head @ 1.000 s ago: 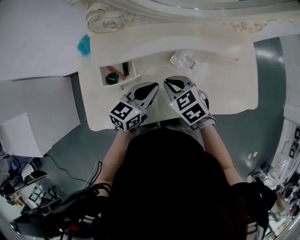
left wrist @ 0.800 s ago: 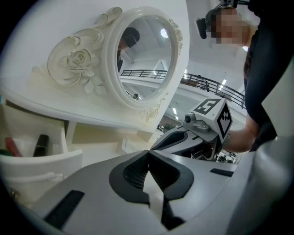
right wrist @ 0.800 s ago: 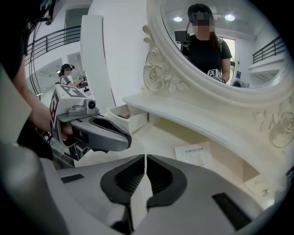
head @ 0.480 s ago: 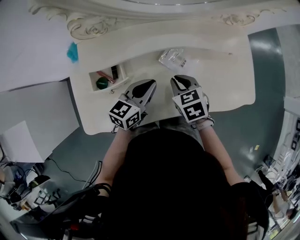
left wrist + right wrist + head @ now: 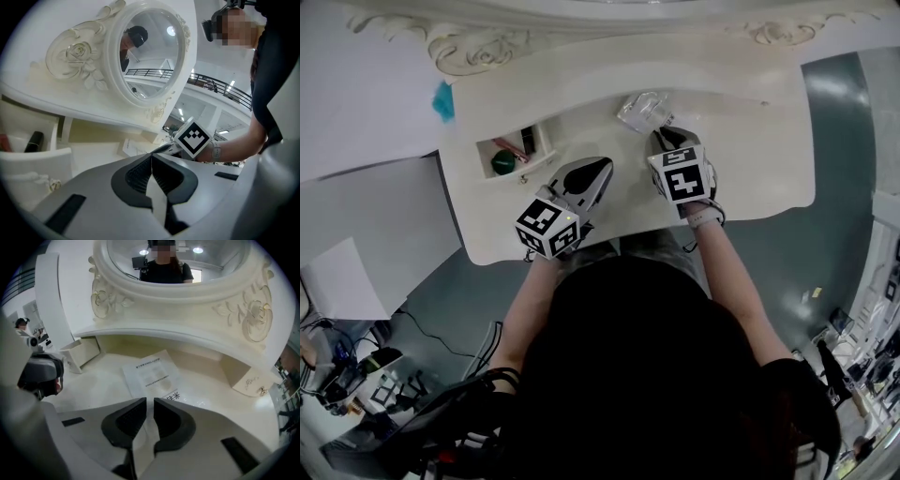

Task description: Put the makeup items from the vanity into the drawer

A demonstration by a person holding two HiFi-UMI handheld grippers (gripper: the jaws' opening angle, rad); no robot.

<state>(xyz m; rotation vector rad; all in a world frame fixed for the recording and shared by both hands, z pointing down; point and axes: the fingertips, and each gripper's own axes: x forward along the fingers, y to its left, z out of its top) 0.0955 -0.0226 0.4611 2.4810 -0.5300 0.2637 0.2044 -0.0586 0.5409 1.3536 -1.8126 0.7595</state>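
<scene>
Clear makeup packet [image 5: 645, 111]: flat on vanity [image 5: 750, 159], right of open drawer [image 5: 540, 141]; right gripper [image 5: 667, 135] newly advanced beside it, jaws just parting slightly, empty, pickup likely next; left gripper [image 5: 598, 169] closed, empty.

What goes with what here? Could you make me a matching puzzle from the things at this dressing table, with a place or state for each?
Things:
1. left gripper
2. drawer
3. clear packet
4. green round item

Places and states:
A. lies on the vanity top
B. fingers pressed together, nothing between
C. sits inside the drawer
D. pulled open

Pairs: 1-B, 2-D, 3-A, 4-C.
</scene>
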